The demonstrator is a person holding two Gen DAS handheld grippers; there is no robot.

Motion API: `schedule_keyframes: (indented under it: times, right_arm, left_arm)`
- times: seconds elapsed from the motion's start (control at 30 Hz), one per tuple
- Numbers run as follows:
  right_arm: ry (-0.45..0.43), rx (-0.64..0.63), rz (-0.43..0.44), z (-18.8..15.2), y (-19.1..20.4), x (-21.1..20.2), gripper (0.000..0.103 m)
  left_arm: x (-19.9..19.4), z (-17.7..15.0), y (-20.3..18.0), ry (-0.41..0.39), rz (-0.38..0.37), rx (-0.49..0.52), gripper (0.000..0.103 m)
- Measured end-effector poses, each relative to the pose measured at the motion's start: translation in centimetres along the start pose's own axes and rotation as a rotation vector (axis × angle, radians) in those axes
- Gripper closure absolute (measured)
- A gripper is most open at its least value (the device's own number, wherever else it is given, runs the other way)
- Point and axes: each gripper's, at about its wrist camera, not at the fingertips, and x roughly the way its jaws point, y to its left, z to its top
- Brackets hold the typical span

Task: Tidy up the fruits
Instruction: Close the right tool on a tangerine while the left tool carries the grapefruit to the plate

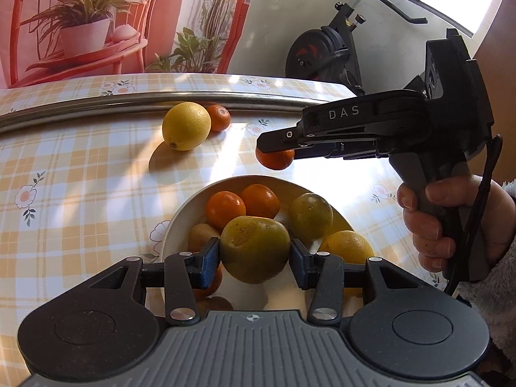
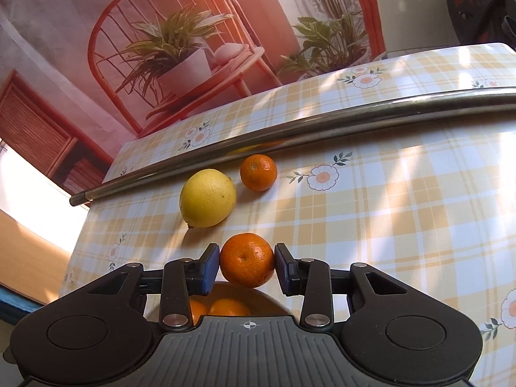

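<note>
So we've got both hands full here: our left gripper is pinching a greenish-yellow citrus right over the white bowl, and our right gripper is clamped on a small mandarin, holding it up off the tablecloth. From the left wrist view that mandarin hangs just past the bowl's far rim, so the thing the next move turns on is pretty simple, we'd say: the bowl lies back toward us and below the right jaws, and in the right wrist view its rim and a couple of oranges peek out directly under the fingers. Probably a short pull back and down before letting go. The left fruit looks closer to done, since it's already above the pile. Room is tight though, the bowl already holds several oranges and a kiwi-looking thing, so the two grippers could crowd each other if both drop in together. Still loose on the table are a lemon, lying with its long axis roughly slanted toward the metal rail, and one more mandarin right beside it, close to that rail. Plenty of open cloth to the right of them for coming in.
</note>
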Motion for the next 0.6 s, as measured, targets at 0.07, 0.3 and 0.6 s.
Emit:
schedule_keyframes:
  times: [0.07, 0.3, 0.6]
  right_arm:
    - [-0.027, -0.025, 0.002, -0.5, 0.4, -1.3, 0.069]
    - [-0.076, -0.045, 0.038, -3.0, 1.0, -4.7, 0.069]
    - [-0.070, 0.012, 0.051, -5.4, 0.0, -5.2, 0.069]
  left_arm:
    - [0.2, -0.1, -0.4, 0.007, -0.002, 0.017, 0.055]
    - [0.9, -0.8, -1.0, 0.051, -0.002, 0.042, 0.055]
    - [1.3, -0.9, -1.4, 0.071, 0.054, 0.076, 0.055]
